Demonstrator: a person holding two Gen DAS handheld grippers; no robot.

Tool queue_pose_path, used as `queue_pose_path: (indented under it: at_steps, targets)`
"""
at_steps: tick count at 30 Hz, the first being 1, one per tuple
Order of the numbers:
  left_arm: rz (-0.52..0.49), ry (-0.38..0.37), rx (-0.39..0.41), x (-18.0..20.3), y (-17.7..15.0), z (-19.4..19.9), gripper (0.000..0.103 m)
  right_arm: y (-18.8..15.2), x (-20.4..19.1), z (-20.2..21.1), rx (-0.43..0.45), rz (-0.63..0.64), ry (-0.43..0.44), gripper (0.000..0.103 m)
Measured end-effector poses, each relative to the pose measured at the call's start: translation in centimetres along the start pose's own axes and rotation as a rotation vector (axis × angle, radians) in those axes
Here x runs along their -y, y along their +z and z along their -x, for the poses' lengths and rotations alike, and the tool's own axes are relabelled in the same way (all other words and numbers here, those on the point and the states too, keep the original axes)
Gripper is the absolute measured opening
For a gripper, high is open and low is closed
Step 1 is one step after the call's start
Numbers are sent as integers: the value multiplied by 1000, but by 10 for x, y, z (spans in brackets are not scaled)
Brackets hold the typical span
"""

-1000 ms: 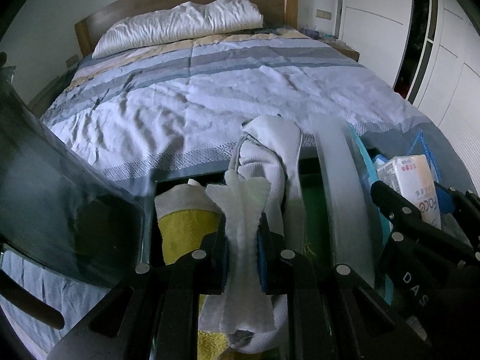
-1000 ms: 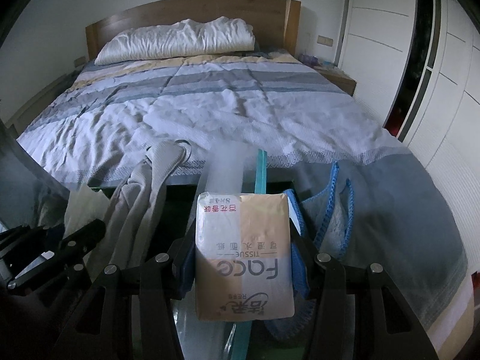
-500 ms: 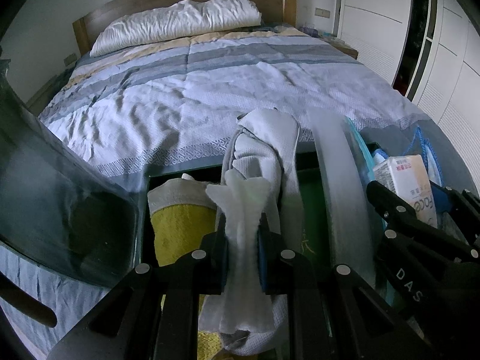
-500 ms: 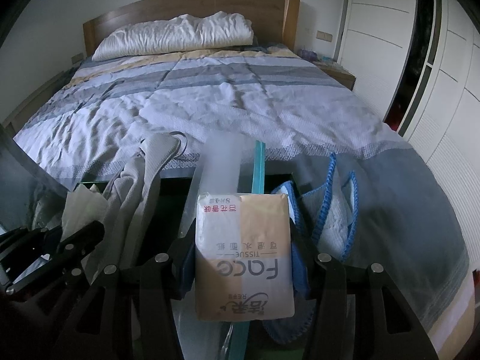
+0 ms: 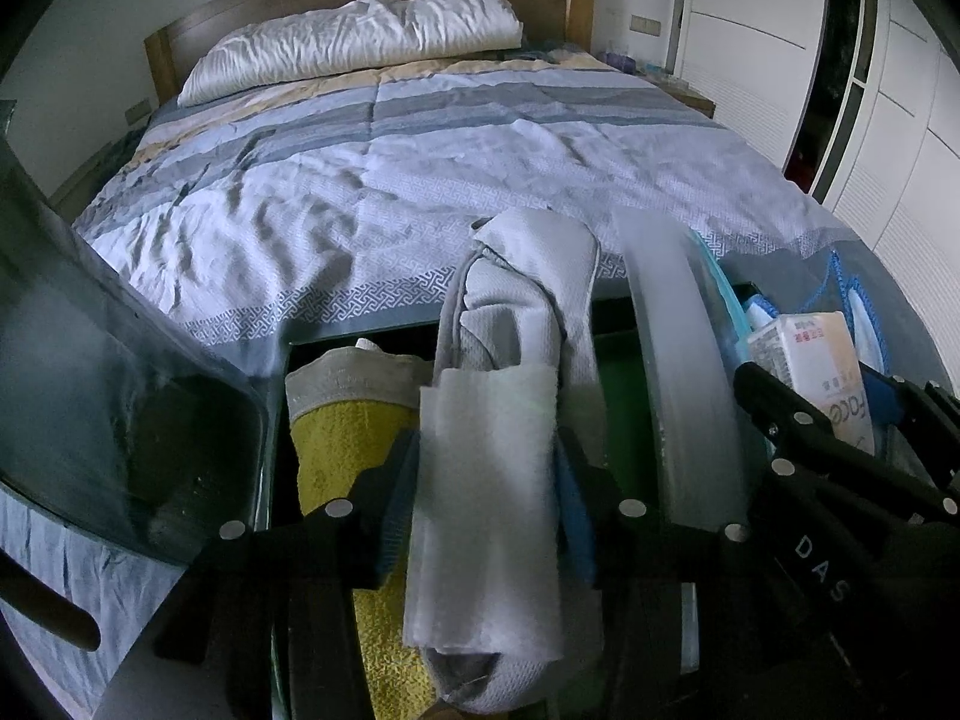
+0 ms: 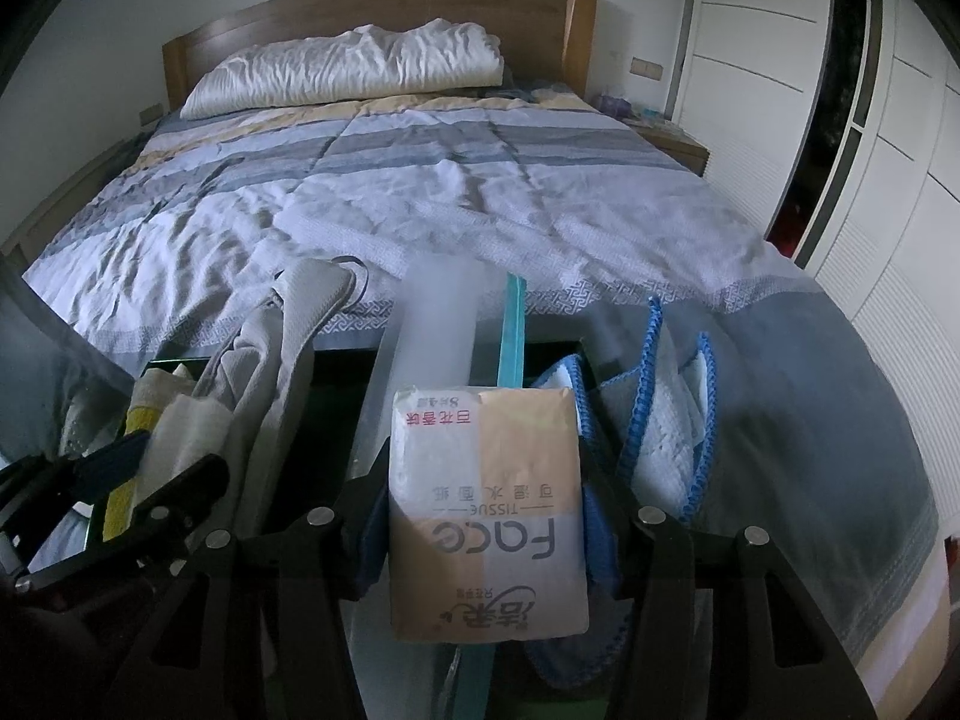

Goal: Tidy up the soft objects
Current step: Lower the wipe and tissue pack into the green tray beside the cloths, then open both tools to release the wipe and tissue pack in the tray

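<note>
My left gripper (image 5: 483,498) has its jaws parted around a folded white cloth (image 5: 483,516) that stands between the blue pads over a dark storage box (image 5: 360,337). A grey-white towel (image 5: 528,300) and a yellow towel (image 5: 342,450) stand in the box beside it. My right gripper (image 6: 486,516) is shut on a tissue pack (image 6: 487,510) printed "Face", held over the box's right part. Blue-edged white cloths (image 6: 666,420) sit just right of the pack. The right gripper also shows in the left wrist view (image 5: 840,456).
A frosted upright divider (image 5: 678,360) with a teal strip (image 6: 513,330) splits the box. A clear lid (image 5: 90,372) leans at the left. Behind lies a bed with a striped quilt (image 6: 450,192), a pillow (image 6: 354,69), and wardrobe doors (image 6: 840,120) at the right.
The left gripper's jaws have opened; the white cloth, pinched thin before, now stands wide and loose between the pads. The right gripper still holds the tissue pack in about the same place.
</note>
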State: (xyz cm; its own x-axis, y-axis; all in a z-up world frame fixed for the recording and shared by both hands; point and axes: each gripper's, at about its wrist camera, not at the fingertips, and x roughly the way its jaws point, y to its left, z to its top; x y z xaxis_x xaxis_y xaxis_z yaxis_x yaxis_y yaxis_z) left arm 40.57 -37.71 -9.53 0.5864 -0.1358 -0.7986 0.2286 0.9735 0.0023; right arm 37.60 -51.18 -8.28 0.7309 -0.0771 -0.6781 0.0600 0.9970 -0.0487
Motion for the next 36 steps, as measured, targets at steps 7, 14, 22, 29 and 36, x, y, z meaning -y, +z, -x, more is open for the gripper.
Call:
queue_pose_path:
  at_steps: [7,14,22,29,36]
  targets:
    - [5,1,5,-1,0,2,49,0,1,3,6,1,-1,58]
    - [5,-1,8,0,-1,3,50,1,3,5,5,11,-8,59]
    - [17,17,10,-3,0,4,65,3,6,6,6,3,-19,68]
    - [29,31,13,-7,0,4,70,4,6,8,9,4,-26,71]
    - [53,47,19,-14,1,5,85,6,9,10,14,1,-44,80]
